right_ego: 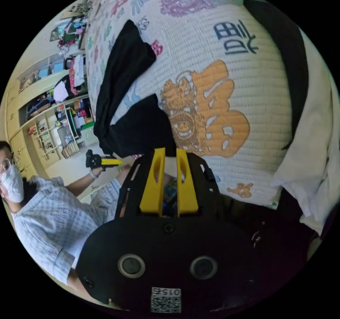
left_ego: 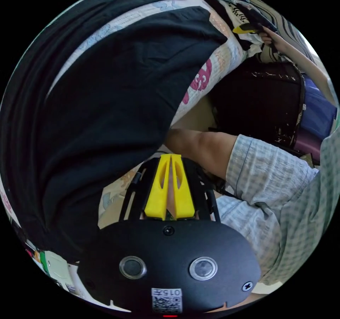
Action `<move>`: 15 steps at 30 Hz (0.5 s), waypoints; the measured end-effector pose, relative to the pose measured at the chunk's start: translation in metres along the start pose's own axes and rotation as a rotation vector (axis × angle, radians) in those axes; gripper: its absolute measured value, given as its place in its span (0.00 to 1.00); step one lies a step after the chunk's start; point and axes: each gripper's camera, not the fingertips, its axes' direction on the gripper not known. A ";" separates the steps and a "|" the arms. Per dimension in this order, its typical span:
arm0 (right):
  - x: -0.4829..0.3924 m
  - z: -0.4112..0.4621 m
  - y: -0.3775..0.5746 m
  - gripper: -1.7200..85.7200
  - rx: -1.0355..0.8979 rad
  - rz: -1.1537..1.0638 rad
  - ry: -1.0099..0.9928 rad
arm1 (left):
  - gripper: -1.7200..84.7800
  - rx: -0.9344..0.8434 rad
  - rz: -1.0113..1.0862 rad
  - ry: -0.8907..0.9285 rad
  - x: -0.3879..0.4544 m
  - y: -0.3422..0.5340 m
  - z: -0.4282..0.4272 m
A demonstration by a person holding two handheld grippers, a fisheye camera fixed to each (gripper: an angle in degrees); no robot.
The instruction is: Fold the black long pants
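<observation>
Two grippers are resting. We are keeping our left gripper (left_ego: pixel 171 156) pressed together on nothing, our right gripper (right_ego: pixel 170 152) a little spread. The black long pants (left_ego: pixel 106 103) are lying flat at ten o'clock on the quilt (right_ego: pixel 219 85), ready for folding.

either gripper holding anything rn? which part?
Nothing held. Left gripper jaws are together on nothing, beside the black pants. Right gripper jaws are slightly apart, empty.

Bedroom, printed quilt (right_ego: pixel 226 85) (bed), cluttered shelves (right_ego: pixel 60 121)
</observation>
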 end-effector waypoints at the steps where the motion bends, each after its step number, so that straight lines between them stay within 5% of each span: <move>1: -0.003 0.002 -0.009 0.11 0.039 -0.020 0.001 | 0.01 0.015 0.011 -0.002 0.000 0.002 0.000; 12: -0.030 0.060 -0.128 0.05 -0.046 -0.143 0.048 | 0.08 0.055 0.138 -0.123 0.000 -0.023 -0.002; 15: -0.022 0.050 -0.152 0.03 0.002 -0.114 -0.078 | 0.06 0.010 0.107 -0.107 -0.012 -0.020 0.017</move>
